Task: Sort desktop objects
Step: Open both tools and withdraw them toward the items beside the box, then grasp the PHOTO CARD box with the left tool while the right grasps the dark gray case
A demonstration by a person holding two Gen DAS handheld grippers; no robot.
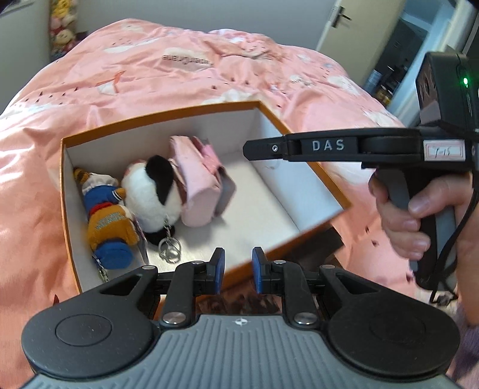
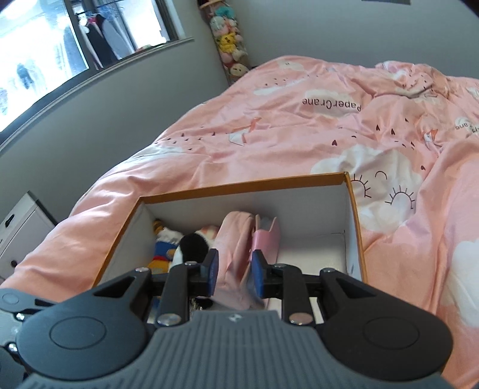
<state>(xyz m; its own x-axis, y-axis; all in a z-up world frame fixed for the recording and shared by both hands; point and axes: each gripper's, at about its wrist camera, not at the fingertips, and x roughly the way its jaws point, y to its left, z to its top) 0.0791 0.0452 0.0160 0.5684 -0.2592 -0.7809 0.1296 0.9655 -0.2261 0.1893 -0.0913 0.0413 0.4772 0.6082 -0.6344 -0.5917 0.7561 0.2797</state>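
Note:
An open orange box with a white inside sits on the pink bed. In it lie a pink pouch, a black-and-white panda plush with a keyring, and a blue-and-orange plush doll. My left gripper is open and empty over the box's near edge. My right gripper reaches over the box from the right. In the right wrist view the right gripper is open above the pink pouch, apart from it, inside the box.
The pink quilt covers the bed around the box. A dark object lies under the box's near right corner. Plush toys hang in the far corner. A white drawer unit stands at the left, a door at the right.

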